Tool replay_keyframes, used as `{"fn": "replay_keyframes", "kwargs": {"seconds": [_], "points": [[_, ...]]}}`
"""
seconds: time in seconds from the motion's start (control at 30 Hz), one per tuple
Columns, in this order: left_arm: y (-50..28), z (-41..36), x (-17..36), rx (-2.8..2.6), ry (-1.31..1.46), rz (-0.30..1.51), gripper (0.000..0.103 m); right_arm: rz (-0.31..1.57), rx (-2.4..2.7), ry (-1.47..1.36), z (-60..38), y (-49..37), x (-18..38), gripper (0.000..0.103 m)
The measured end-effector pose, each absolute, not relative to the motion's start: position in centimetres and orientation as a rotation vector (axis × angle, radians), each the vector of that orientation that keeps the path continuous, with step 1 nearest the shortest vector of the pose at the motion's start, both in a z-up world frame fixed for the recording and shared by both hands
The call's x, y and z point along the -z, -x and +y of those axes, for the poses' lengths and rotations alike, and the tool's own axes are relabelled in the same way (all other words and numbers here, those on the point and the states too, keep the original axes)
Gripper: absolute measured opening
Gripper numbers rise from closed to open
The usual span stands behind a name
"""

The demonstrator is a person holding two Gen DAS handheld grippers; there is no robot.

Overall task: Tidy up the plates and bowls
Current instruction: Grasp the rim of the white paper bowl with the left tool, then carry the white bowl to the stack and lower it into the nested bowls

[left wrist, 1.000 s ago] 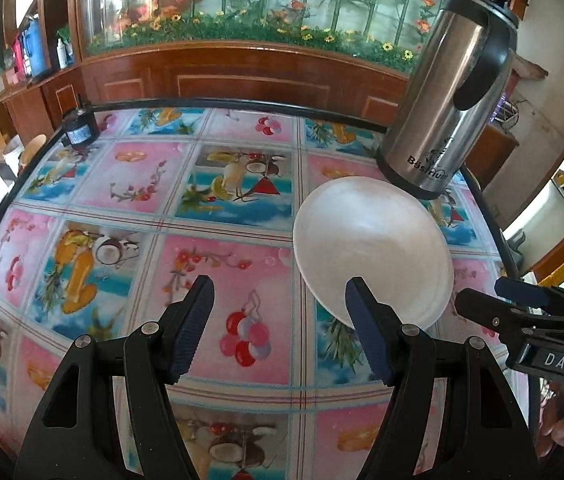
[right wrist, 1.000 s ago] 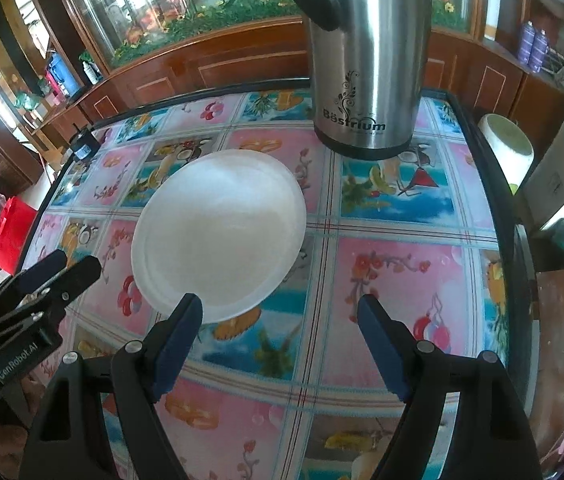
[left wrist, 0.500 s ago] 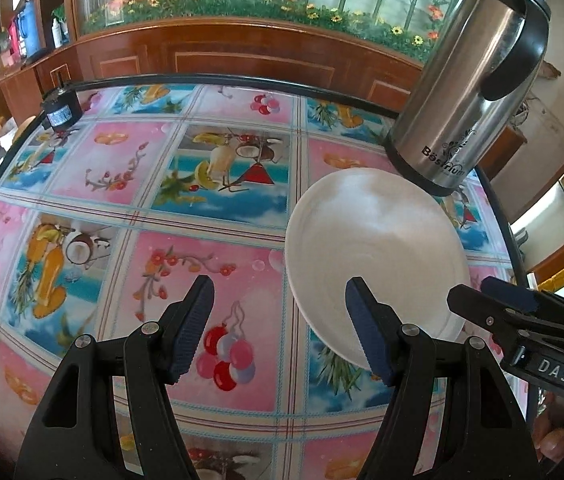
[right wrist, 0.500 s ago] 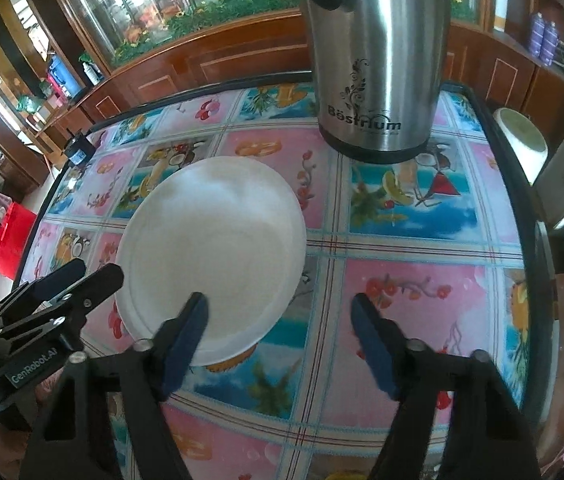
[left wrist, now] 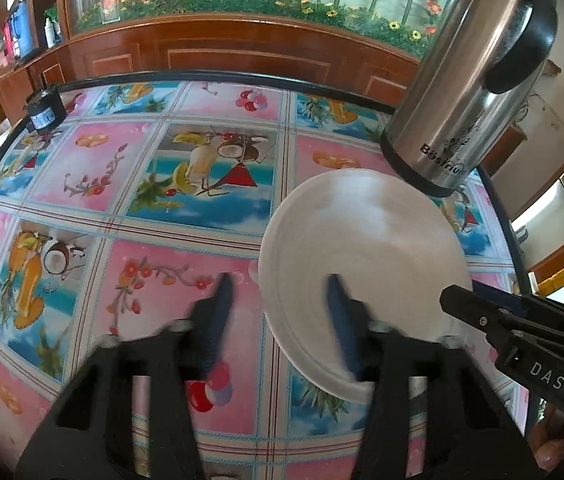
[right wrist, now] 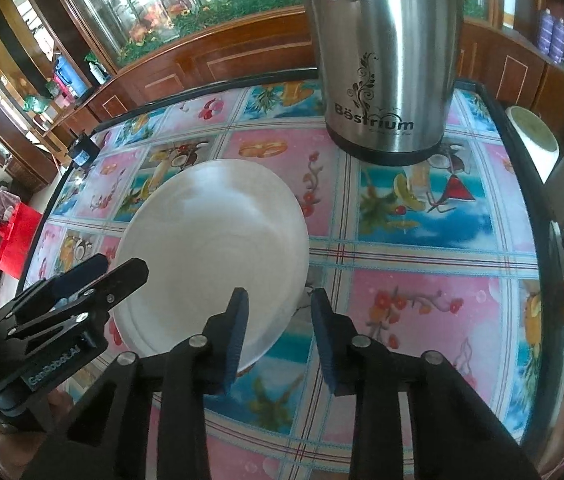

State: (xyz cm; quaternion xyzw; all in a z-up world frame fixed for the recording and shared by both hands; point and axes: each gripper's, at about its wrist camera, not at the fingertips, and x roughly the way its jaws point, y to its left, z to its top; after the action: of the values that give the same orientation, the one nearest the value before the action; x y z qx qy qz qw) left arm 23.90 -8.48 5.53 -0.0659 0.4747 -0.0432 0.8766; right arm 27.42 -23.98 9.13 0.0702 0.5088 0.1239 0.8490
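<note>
A white plate stack (left wrist: 361, 264) lies on the colourful tablecloth, right of centre; it also shows in the right wrist view (right wrist: 218, 256). My left gripper (left wrist: 280, 300) straddles the stack's left rim, jaws partly closed and blurred, with a gap still between them. My right gripper (right wrist: 278, 312) straddles the stack's right rim, jaws narrowed with a gap. Neither visibly clamps the rim. Each gripper shows in the other's view: the right one (left wrist: 521, 332) and the left one (right wrist: 66, 300).
A tall steel thermos jug (left wrist: 469, 80) stands just behind the plates, also in the right wrist view (right wrist: 385, 60). A small black device (left wrist: 44, 114) sits at the table's far left edge. A white bin (right wrist: 531, 140) stands off the table's right side.
Both grippers have moved in onto the plate rims and their jaws have narrowed from wide open. The left gripper's jaws are blurred with motion.
</note>
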Motion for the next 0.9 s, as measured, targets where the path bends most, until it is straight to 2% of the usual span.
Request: {"fn": "replay_keyframes", "kwargs": {"seconds": [0.07,0.17,0.9], "points": [[-24.2,-8.4,-5.2,0.092,0.146,1.002,0.020,1.071,-0.269,-0.154,-24.0,-27.6,-9.0,0.024],[-24.4,-8.3,-4.8,0.073,0.132,1.002,0.015,1.057,-0.283,-0.162,-24.0,-27.4,-9.2,0.023],[-19.7,-6.7,-5.4,0.152,0.159,1.052,0.013,1.069,-0.330,-0.163,-23.6,-23.3,-8.8,0.023]]}}
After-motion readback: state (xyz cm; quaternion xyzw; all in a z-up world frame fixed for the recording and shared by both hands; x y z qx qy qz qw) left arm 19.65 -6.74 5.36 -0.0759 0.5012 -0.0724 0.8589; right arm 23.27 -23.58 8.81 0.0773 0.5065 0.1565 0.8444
